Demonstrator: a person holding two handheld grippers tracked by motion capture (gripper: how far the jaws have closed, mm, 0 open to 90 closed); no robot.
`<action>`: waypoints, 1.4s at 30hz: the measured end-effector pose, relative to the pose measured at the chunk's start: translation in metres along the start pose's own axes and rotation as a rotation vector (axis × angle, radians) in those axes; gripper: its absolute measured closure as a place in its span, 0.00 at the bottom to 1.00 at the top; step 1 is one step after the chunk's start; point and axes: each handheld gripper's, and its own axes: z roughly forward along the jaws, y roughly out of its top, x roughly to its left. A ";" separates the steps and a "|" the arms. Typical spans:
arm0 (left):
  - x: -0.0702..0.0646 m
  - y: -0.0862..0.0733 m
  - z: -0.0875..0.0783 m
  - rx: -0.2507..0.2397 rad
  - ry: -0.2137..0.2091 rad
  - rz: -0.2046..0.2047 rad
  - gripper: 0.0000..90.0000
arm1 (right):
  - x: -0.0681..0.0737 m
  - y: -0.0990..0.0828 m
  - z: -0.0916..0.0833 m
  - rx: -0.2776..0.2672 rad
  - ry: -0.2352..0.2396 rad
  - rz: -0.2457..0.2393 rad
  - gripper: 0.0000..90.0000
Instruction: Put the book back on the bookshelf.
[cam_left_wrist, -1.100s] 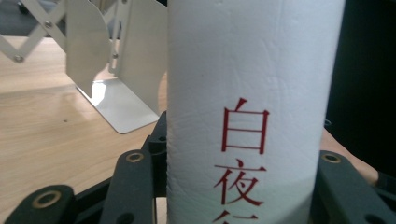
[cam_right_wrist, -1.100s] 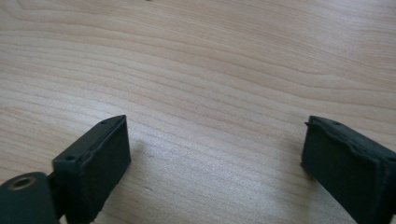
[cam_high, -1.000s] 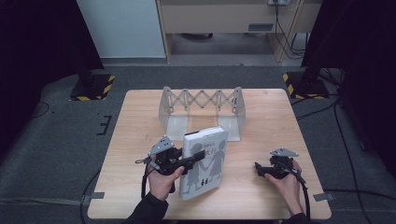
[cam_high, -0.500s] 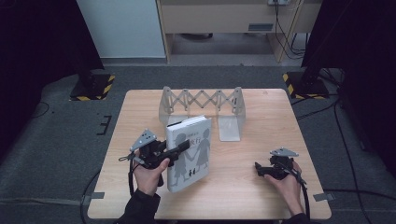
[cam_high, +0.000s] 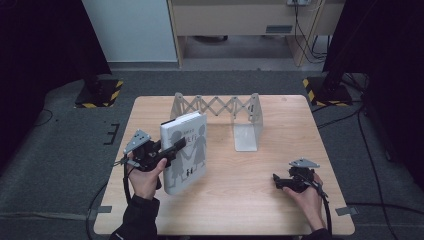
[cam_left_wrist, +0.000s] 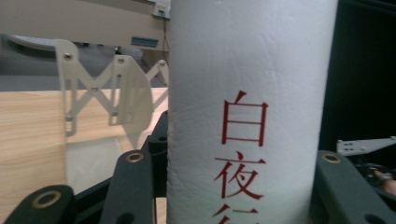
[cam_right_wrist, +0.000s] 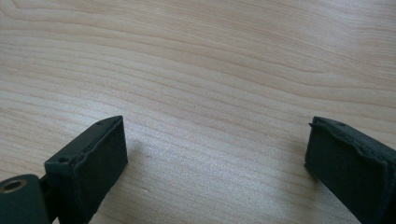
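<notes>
A thick white book (cam_high: 184, 150) with dark figures on its cover is held upright and tilted above the table's left half. My left gripper (cam_high: 172, 148) is shut on its spine. In the left gripper view the white spine (cam_left_wrist: 247, 112) with red characters stands between the two black jaws. A white expanding book rack (cam_high: 220, 112) stands at the back middle of the table, and the rack (cam_left_wrist: 105, 93) also appears left of the spine. My right gripper (cam_high: 276, 181) rests low at the front right, and its fingertips (cam_right_wrist: 100, 154) stand wide apart over bare wood, open.
The wooden table (cam_high: 280, 125) has bare wood between the two hands. Black stands with yellow-striped bases (cam_high: 100, 92) sit on the grey floor at both back corners. A cabinet (cam_high: 240, 20) stands beyond the table.
My left gripper has carried the book to the left and a little up, from the table's middle to its left half. The right gripper has not moved.
</notes>
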 end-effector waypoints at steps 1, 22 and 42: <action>0.002 0.001 0.000 -0.005 0.006 -0.001 0.58 | 0.000 0.000 0.000 -0.001 0.000 -0.002 0.07; 0.036 0.016 0.030 -0.033 0.115 -0.024 0.58 | 0.000 0.000 0.000 0.000 0.000 0.000 0.07; 0.053 0.013 0.068 -0.025 0.218 0.003 0.58 | 0.000 0.000 0.000 -0.001 0.000 -0.002 0.07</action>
